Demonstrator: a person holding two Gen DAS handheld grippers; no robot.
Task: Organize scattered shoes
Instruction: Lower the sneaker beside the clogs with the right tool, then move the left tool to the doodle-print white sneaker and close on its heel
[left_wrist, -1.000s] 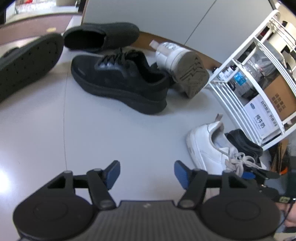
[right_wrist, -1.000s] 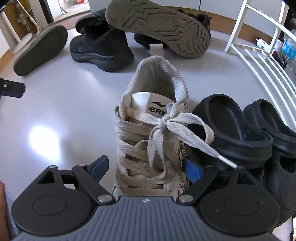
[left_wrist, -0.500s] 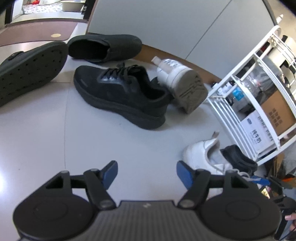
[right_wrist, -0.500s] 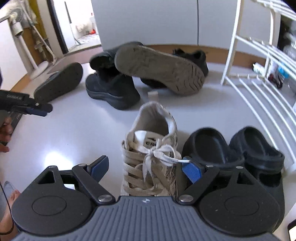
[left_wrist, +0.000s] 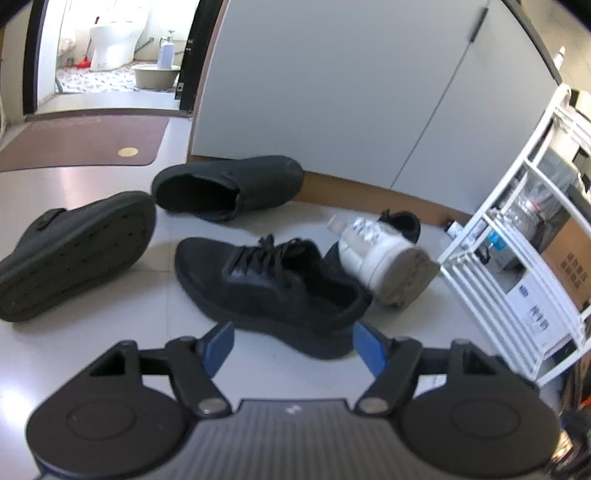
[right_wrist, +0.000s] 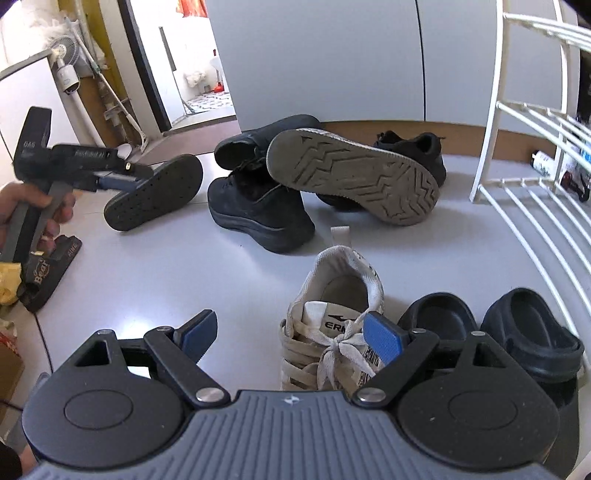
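Observation:
Several shoes lie scattered on the pale floor. In the left wrist view a black lace-up sneaker (left_wrist: 273, 284) lies just beyond my left gripper (left_wrist: 293, 349), whose jaws are opening with nothing between them. Behind it a white sneaker (left_wrist: 384, 262) is tipped over, a black slip-on (left_wrist: 229, 186) stands upright, and another black shoe (left_wrist: 74, 251) lies on its side. In the right wrist view my right gripper (right_wrist: 291, 338) is open above a white laced sneaker (right_wrist: 332, 332), apart from it. Beside that stand two black clogs (right_wrist: 491, 328). The left gripper (right_wrist: 114, 177) shows at the left, held by a hand.
A white wire rack (left_wrist: 524, 236) with boxes and bottles stands at the right, its lower shelf (right_wrist: 546, 221) reaching toward the clogs. A grey cabinet wall (left_wrist: 332, 92) closes the back. A brown doormat (left_wrist: 81, 144) and an open doorway lie far left.
Both grippers have risen and tilted up, so more of the room shows. The left gripper's jaws have spread wider and now point at the black sneaker. The right gripper has drawn back from the white sneaker.

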